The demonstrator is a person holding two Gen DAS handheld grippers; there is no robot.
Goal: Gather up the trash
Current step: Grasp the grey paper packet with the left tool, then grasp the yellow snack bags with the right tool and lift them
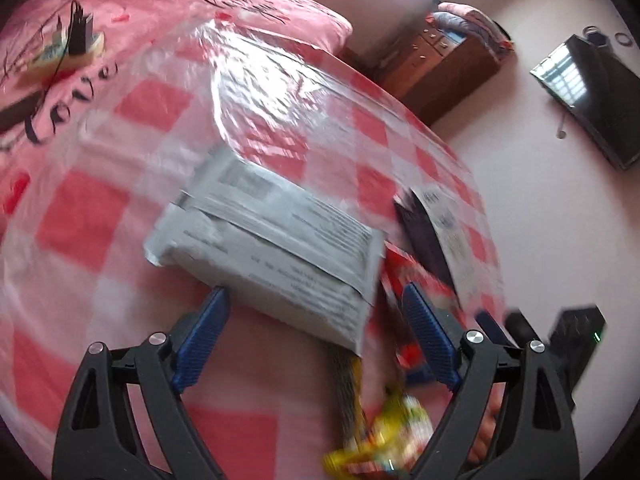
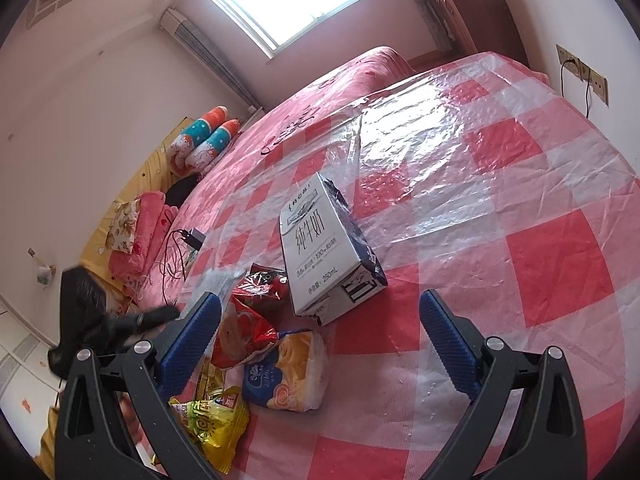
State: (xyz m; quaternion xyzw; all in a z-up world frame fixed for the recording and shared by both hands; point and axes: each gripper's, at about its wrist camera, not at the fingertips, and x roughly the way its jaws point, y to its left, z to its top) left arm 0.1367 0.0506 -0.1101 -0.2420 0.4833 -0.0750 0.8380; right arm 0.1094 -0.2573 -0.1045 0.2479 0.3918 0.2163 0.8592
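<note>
A pink bed (image 2: pixel 328 92) lies under the window (image 2: pixel 292 0). Its red-checked plastic sheet (image 2: pixel 520 184) carries the trash: yellow snack bag (image 2: pixel 212 420), red wrapper (image 2: pixel 248 332), milk carton (image 2: pixel 320 248). Both the left hand-held gripper (image 1: pixel 316 332) and the right hand-held gripper (image 2: pixel 320 340) gape apart, empty.

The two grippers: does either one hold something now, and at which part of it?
Nothing is held. The left gripper is open above the grey packet, without touching it. The right gripper is open too, with only the checked sheet between its jaws.
</note>
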